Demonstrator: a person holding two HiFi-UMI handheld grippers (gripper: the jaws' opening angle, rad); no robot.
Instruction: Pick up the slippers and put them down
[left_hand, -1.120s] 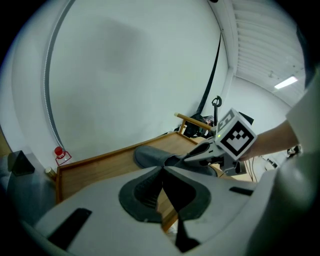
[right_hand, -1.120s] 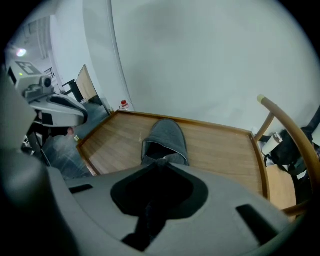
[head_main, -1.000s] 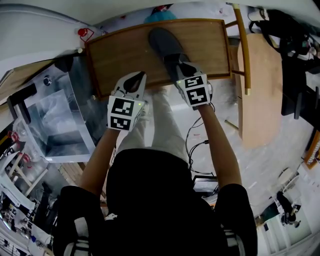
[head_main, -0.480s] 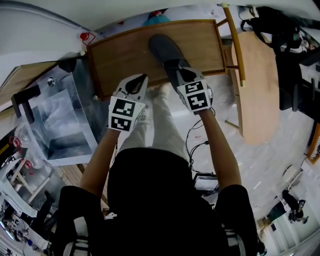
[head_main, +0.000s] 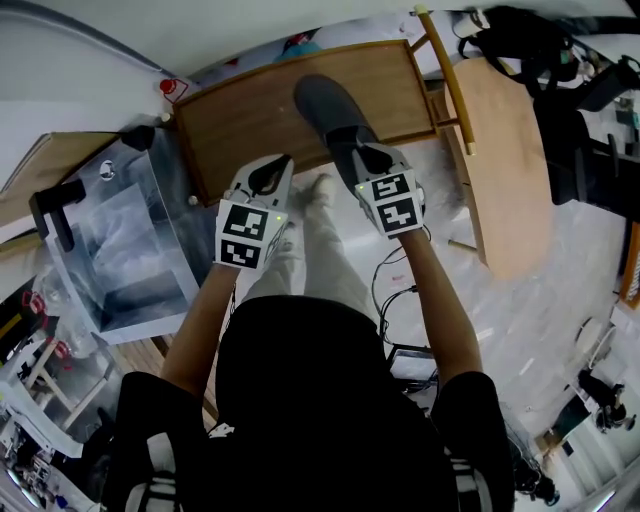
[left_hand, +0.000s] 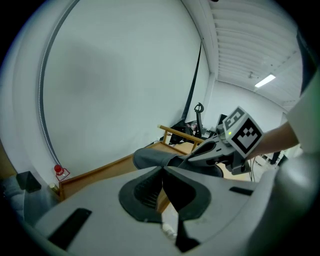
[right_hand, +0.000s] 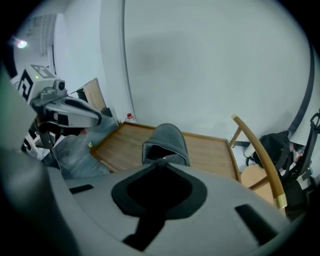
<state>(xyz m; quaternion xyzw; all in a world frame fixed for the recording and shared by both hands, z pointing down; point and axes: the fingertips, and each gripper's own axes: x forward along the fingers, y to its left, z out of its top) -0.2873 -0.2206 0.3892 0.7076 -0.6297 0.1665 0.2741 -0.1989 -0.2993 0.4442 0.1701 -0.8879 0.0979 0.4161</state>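
Note:
A grey felt slipper (head_main: 325, 110) hangs toe-outward over the wooden table (head_main: 240, 115), lifted off its top. My right gripper (head_main: 352, 152) is shut on the slipper's heel rim. In the right gripper view the slipper (right_hand: 167, 140) juts out just past the closed jaws (right_hand: 160, 162), open end toward me. My left gripper (head_main: 273, 168) hovers to the slipper's left, above the table's near edge, shut with nothing in it. The left gripper view shows its pads meeting (left_hand: 162, 172), and beyond them the slipper (left_hand: 152, 157) and the right gripper (left_hand: 200, 152). Only one slipper is visible.
A clear plastic bin (head_main: 120, 250) stands left of the table. A wooden chair (head_main: 500, 150) with a curved back rail sits at the right, a black bag (head_main: 520, 40) behind it. Cables (head_main: 390, 290) lie on the floor by the person's legs. A white wall backs the table.
Both grippers have risen a little. The slipper has gone up with the right gripper and now sits higher over the table.

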